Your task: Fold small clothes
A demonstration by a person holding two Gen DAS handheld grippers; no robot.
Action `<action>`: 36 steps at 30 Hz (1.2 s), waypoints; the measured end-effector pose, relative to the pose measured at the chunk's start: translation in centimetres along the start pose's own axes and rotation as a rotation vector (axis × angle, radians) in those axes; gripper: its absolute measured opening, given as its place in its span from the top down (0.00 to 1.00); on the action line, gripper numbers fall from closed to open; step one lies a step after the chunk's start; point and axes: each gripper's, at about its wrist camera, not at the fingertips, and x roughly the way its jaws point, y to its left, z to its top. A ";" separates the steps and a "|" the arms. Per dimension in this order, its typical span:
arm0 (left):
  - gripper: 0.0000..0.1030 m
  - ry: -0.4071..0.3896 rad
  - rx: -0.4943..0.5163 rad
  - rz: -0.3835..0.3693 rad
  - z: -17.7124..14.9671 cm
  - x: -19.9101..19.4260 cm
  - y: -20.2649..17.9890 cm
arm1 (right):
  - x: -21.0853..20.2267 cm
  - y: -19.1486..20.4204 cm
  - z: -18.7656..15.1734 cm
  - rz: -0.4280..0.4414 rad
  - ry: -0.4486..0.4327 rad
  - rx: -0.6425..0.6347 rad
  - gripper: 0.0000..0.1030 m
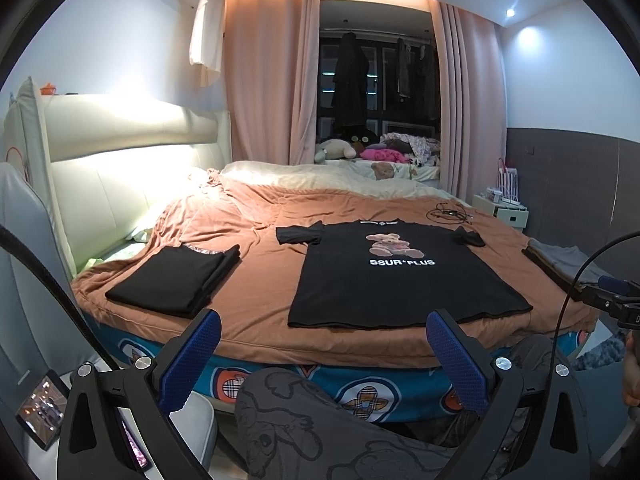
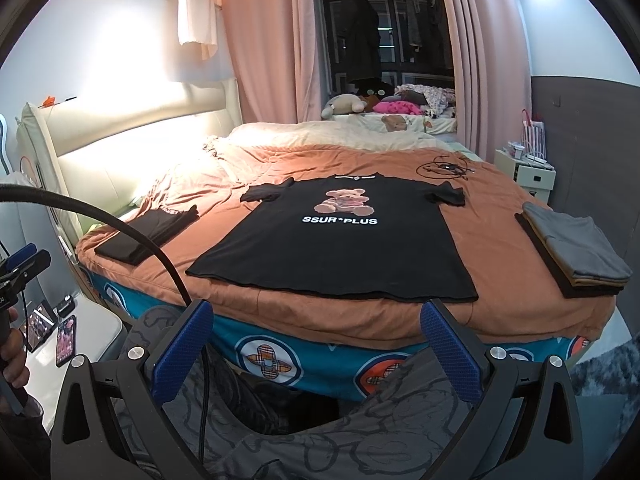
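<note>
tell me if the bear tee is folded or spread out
Spread out. The bear tee lies flat, print up, on the bed, both sleeves out to the sides and the hem straight.

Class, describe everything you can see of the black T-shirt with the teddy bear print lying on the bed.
The black T-shirt is spread flat, front up, on the orange-brown bedspread, hem toward the camera and collar away. It looks like soft knit fabric. A teddy bear picture sits on the chest above white lettering reading SSUR*PLUS. Both short sleeves stick out to the sides, slightly crumpled. It is unfolded; nothing rests on it and neither gripper touches it.
</note>
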 end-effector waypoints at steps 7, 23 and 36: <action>0.00 -0.004 -0.005 0.001 0.0 -0.1 0.0 | 0.1 0.1 0.0 -0.001 0.002 -0.004 0.00; 0.00 -0.017 -0.020 -0.013 0.1 -0.5 0.6 | -0.6 0.1 0.2 0.001 -0.003 -0.008 0.00; 0.00 -0.006 -0.013 0.008 4.3 5.1 0.9 | 6.4 -3.0 5.0 -0.012 0.013 0.025 0.00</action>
